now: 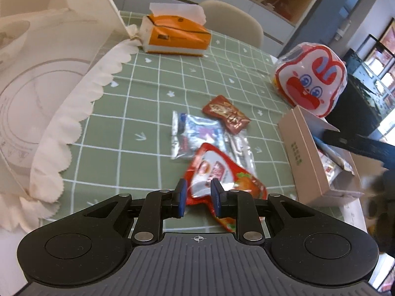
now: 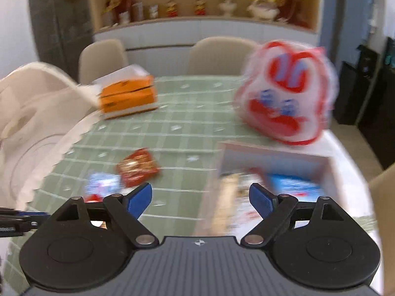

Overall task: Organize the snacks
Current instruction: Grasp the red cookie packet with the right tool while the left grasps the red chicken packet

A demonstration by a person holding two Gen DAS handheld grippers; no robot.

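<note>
My left gripper (image 1: 197,187) is shut on a red snack packet (image 1: 222,170), which hangs between its blue pads just above the green checked tablecloth (image 1: 138,103). Beyond it lie a silver-blue packet (image 1: 195,135), a brown-red packet (image 1: 226,117) and a clear packet (image 1: 240,148). An open cardboard box (image 1: 308,153) with snacks inside stands to the right. My right gripper (image 2: 200,192) is open and holds nothing, hovering over the near left part of that box (image 2: 271,157). The brown-red packet (image 2: 137,170) shows to its left in a blurred view.
A white and red rabbit-face bag (image 1: 311,79) stands behind the box. An orange tissue box (image 1: 175,37) sits at the far side. A white paper bag with scalloped lace (image 1: 49,86) fills the left. Beige chairs (image 2: 222,54) stand behind the table.
</note>
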